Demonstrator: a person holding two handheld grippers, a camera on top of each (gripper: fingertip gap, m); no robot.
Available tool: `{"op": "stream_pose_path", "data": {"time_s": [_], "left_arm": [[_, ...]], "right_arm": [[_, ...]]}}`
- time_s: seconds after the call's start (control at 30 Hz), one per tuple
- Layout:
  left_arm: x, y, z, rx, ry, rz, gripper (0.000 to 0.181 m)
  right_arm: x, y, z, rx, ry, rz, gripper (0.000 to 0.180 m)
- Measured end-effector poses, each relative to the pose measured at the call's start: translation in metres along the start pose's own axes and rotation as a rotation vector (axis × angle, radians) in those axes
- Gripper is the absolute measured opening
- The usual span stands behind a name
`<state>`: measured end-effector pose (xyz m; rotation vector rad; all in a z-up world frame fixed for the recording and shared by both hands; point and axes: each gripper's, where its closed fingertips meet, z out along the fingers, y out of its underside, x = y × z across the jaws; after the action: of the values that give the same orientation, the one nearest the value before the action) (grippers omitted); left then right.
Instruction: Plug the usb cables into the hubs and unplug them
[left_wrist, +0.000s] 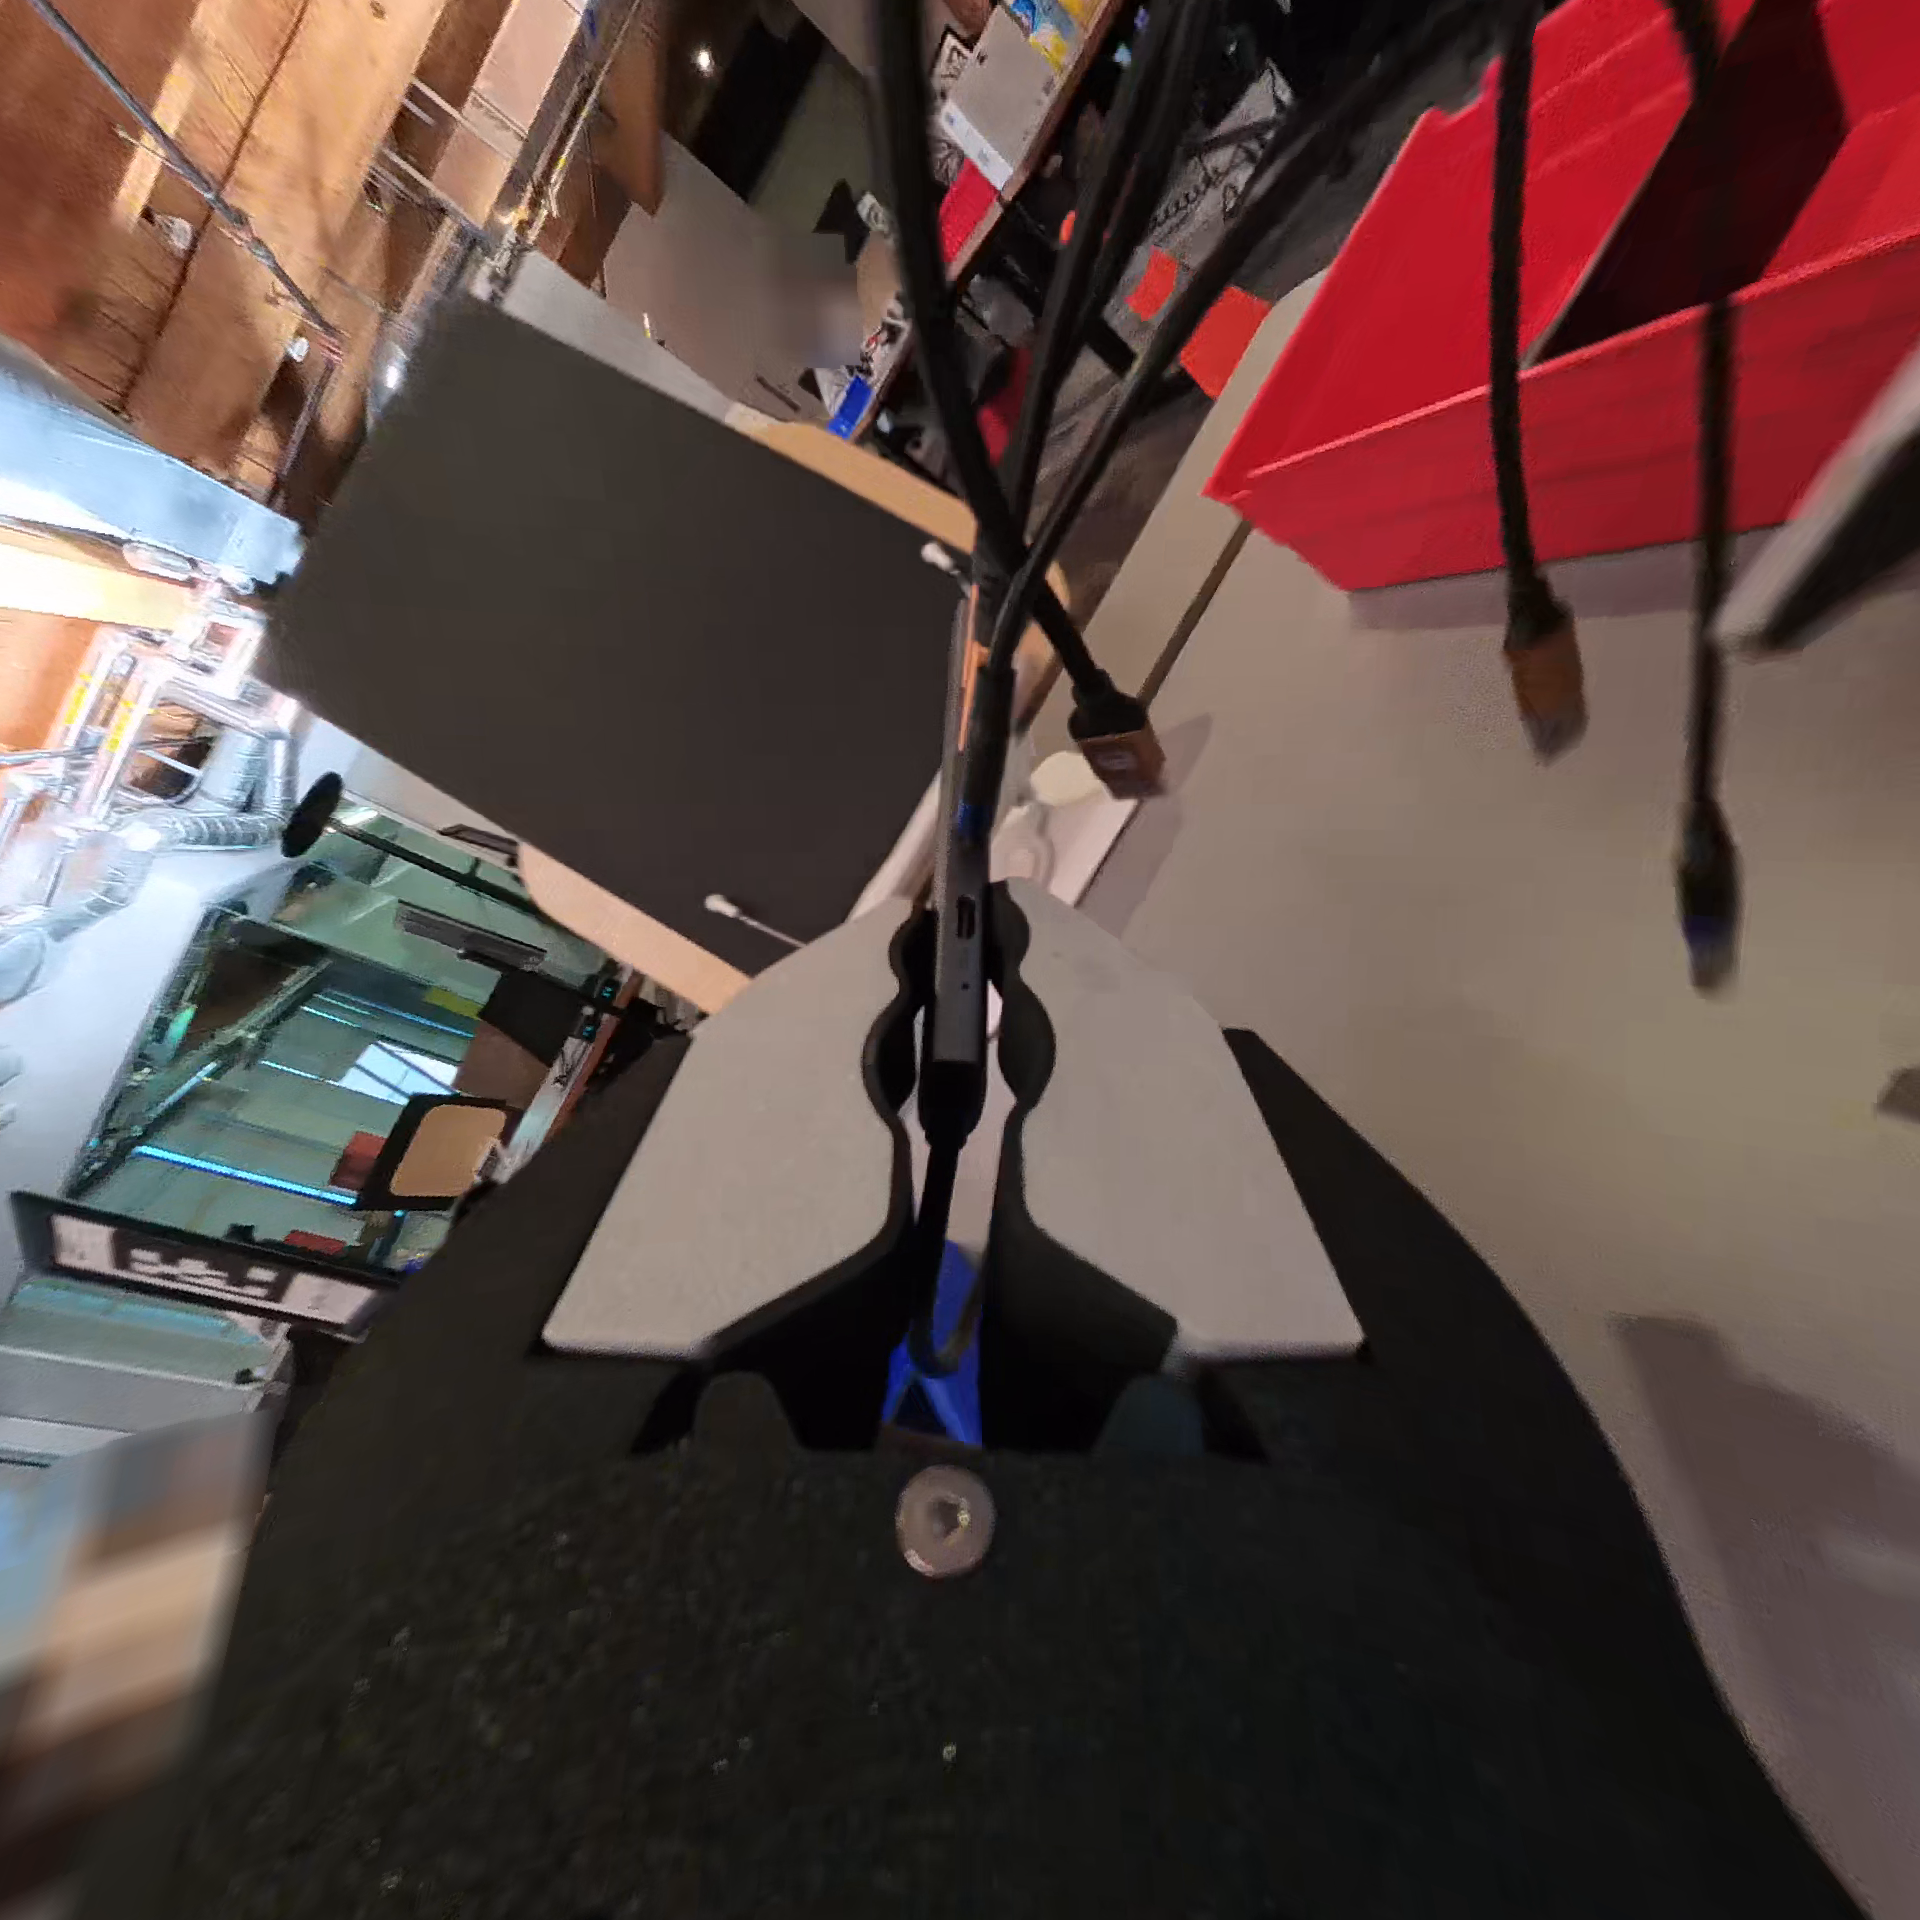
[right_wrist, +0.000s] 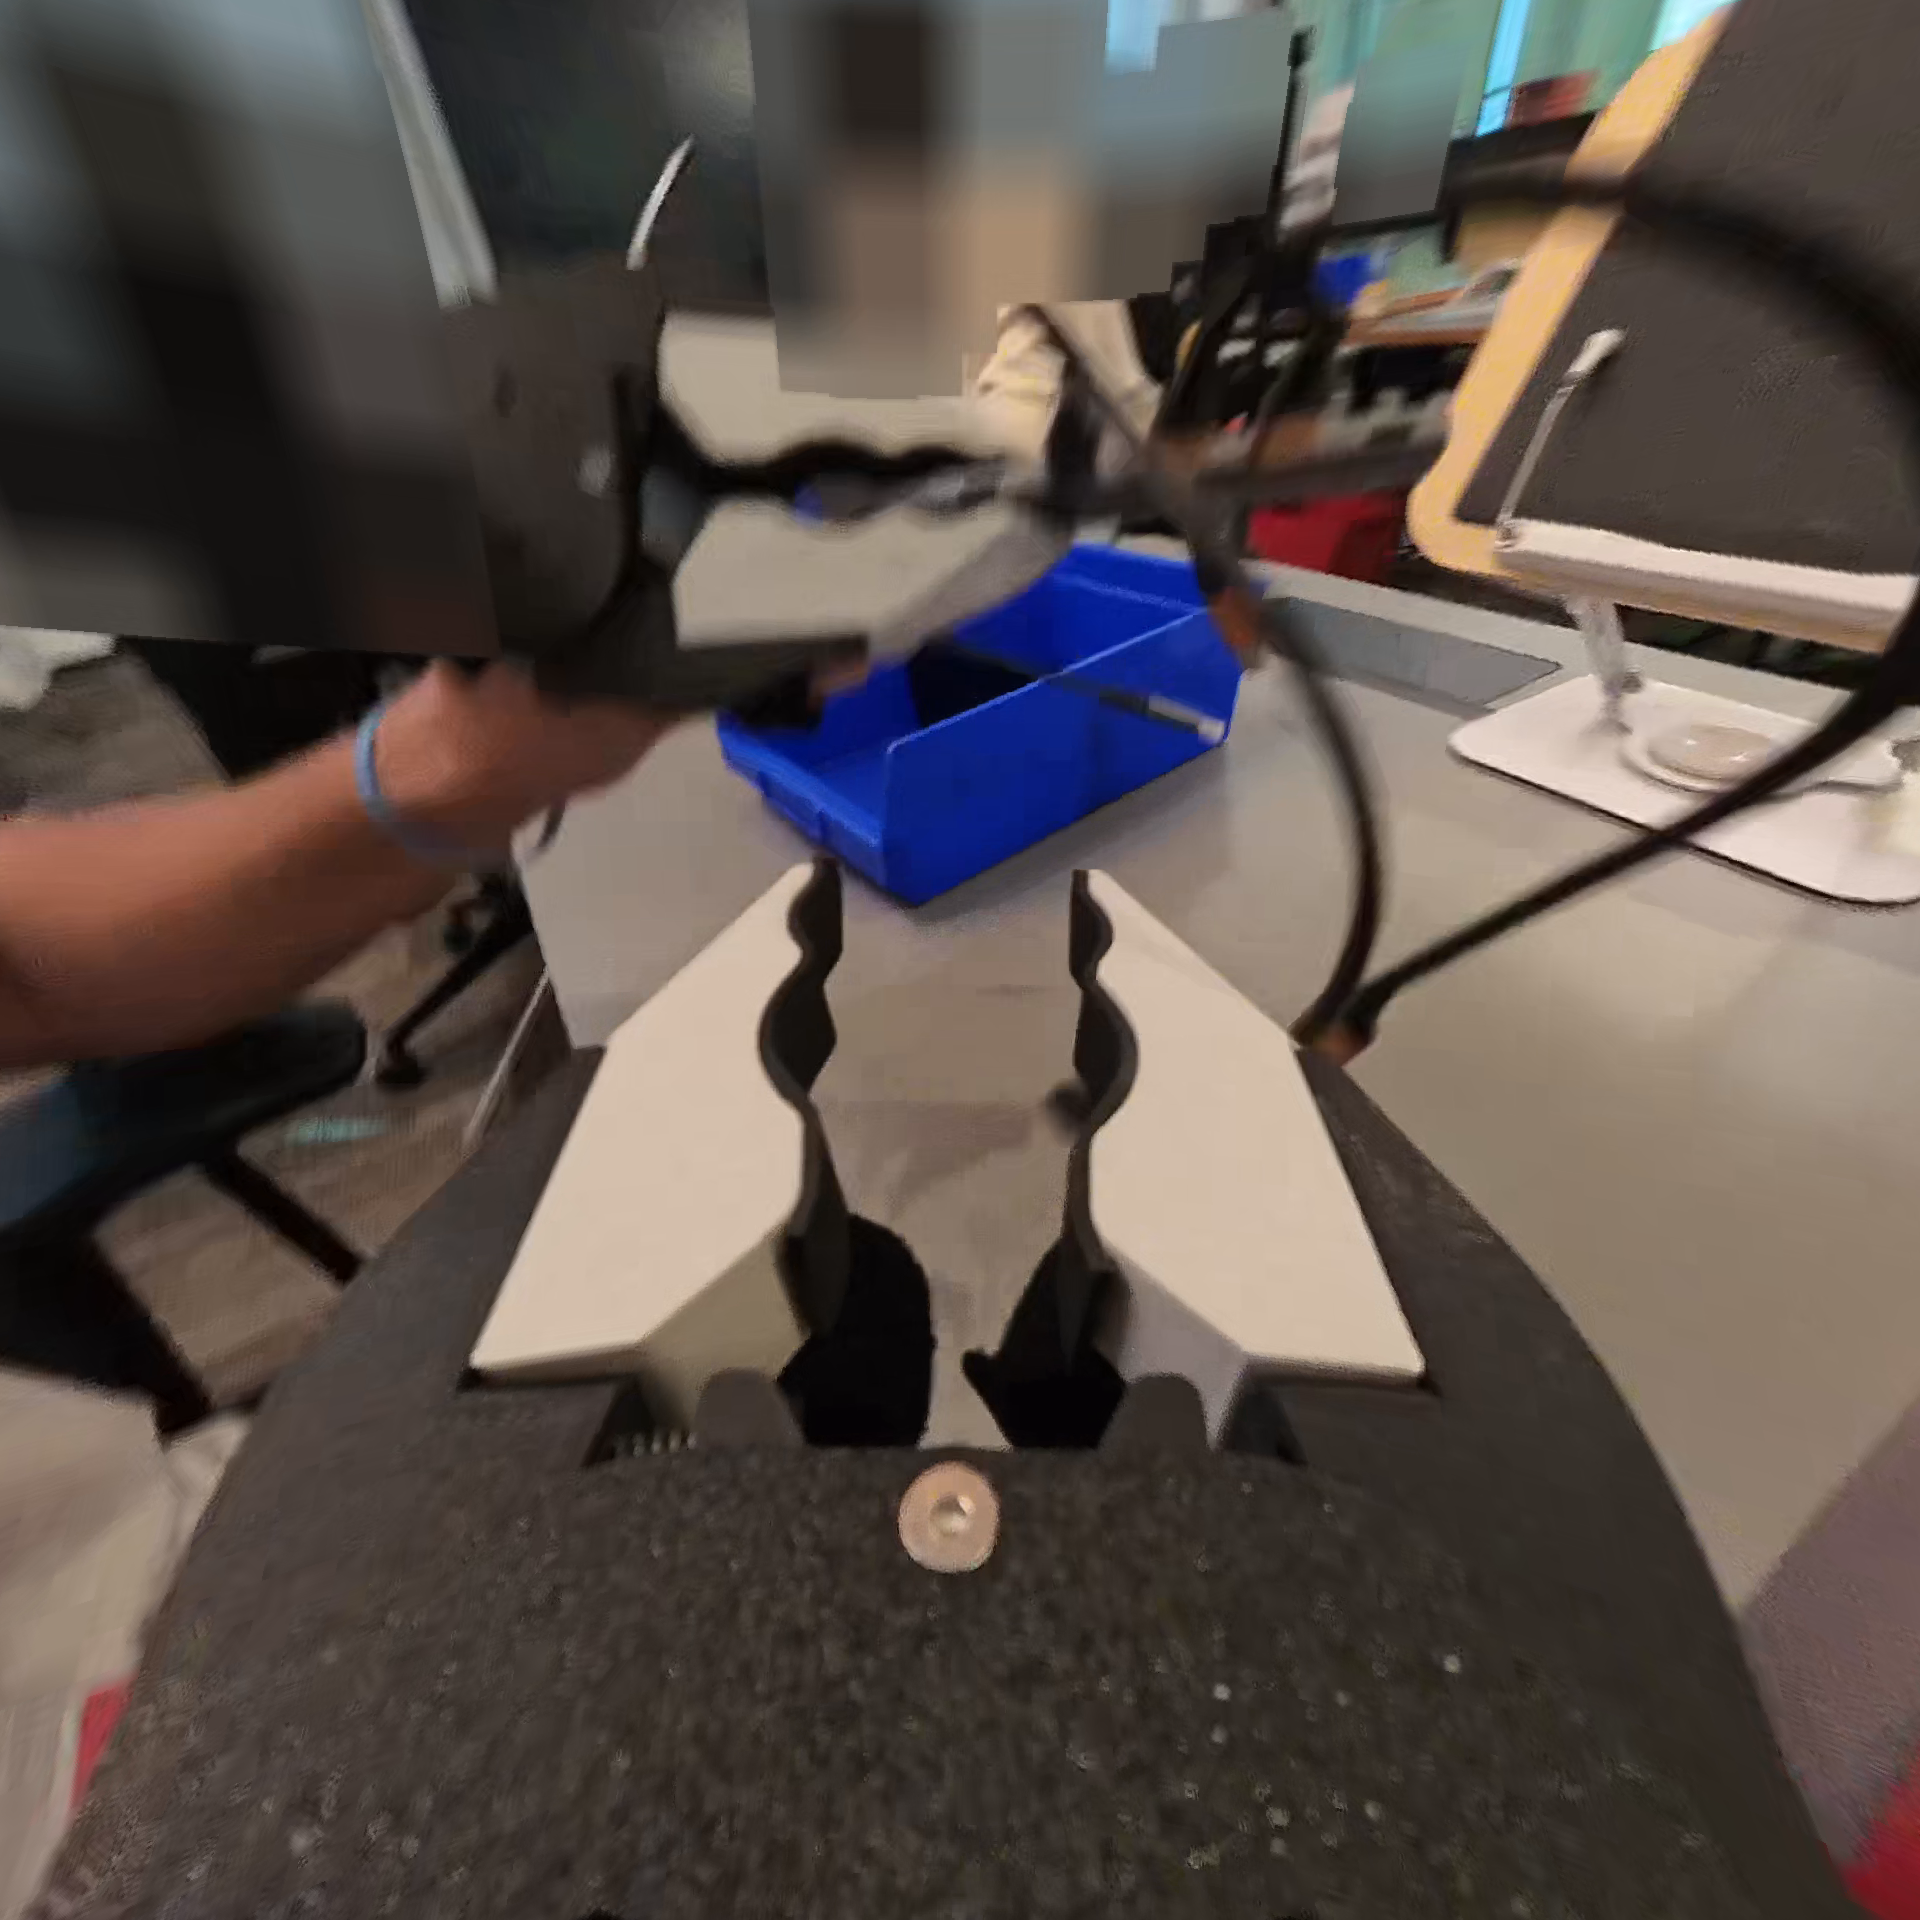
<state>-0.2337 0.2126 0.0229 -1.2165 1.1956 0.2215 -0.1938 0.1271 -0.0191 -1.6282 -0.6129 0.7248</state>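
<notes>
Your left tool (left_wrist: 961, 997) was clamped on the slim grey USB hub (left_wrist: 958, 977), cables (left_wrist: 1081, 686) dangling above the counter (left_wrist: 1455, 935). Your right tool (right_wrist: 951, 997) gaped wide, empty, facing a blue bin (right_wrist: 997, 748).

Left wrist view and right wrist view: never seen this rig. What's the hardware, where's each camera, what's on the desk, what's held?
There is no robot arm. A person holds one two-finger tool in each hand, and each tool carries a wide-angle camera looking forward along its fingers.

The left wrist view shows the left tool shut on a slim grey usb hub. Black cables trail from the hub, and several plugs hang loose.

The right wrist view shows the right tool open and empty above the grey desk. Farther off it also shows the left tool, gripped by the person's hand.

On the desk stand a blue bin and a white stand; a red bin shows in the left wrist view.
</notes>
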Motion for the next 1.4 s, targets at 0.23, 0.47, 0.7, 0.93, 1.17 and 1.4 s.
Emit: {"op": "stream_pose_path", "data": {"time_s": [0.23,0.47,0.7,0.93,1.17,1.4], "left_arm": [[0.073,-0.004,-0.002,-0.002,-0.011,-0.003,0.01],[0.102,-0.002,0.004,-0.013,0.089,-0.094,0.01],[0.123,0.009,0.011,-0.046,0.189,-0.191,0.01],[0.142,-0.003,0.007,0.047,0.51,-0.631,0.023],[0.155,-0.01,0.003,0.098,0.804,-1.019,0.037],[0.157,0.004,0.008,0.033,0.792,-1.048,0.023]], "right_arm": [[0.03,0.006,0.016,0.143,0.161,0.169,0.039],[0.038,0.021,0.017,0.139,0.207,0.067,0.029],[0.047,0.031,0.017,0.128,0.222,0.065,0.009],[0.051,0.038,0.009,0.059,0.169,-0.042,0.009],[0.049,0.037,0.005,0.073,0.145,-0.15,0.01],[0.05,0.047,0.007,-0.002,0.215,-0.313,0.009]]}}
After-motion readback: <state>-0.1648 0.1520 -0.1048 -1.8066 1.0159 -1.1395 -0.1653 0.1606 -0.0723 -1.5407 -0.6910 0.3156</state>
